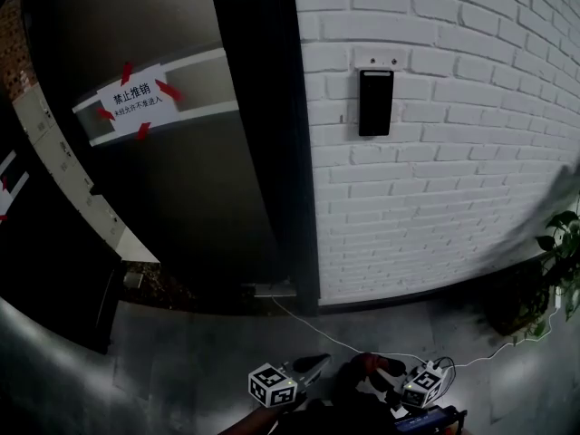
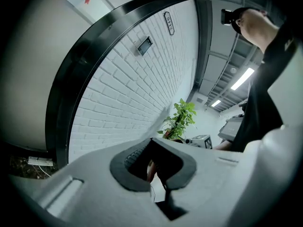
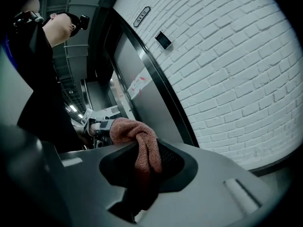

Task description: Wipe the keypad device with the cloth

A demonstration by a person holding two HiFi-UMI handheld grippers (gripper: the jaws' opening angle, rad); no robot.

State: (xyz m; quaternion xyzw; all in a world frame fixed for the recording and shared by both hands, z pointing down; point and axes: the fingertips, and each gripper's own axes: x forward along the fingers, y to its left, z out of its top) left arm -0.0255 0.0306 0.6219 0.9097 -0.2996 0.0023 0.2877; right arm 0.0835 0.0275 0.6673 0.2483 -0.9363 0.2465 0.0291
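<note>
The keypad (image 1: 375,102) is mounted upright on the white brick wall (image 1: 453,170), just right of the dark door (image 1: 181,188), with its long axis running vertically. Both tongs are held low at the bottom edge of the head view, well apart from it, so the device lies up and ahead of them. The right tongs (image 3: 142,164) are closed on the cloth (image 3: 141,143), a reddish-pink knit rag bunched between the jaws with a rounded wad standing proud above them. The left tongs (image 2: 158,169) look closed or very nearly so, with nothing gripped. A reddish sliver shows through the gap between their pads, too small to identify. In the head view the right tongs sit almost directly below the keypad and the left tongs lie further toward the door, so the right side appears both nearer and already loaded for the wipe. Wiping does not seem to have begun, since the cloth touches nothing but the jaws. The coming move probably calls for raising the right tongs up and forward until the wad meets the dark face. Strokes along the vertical axis would then cover it best. The left tongs seem to have no part in this.
</note>
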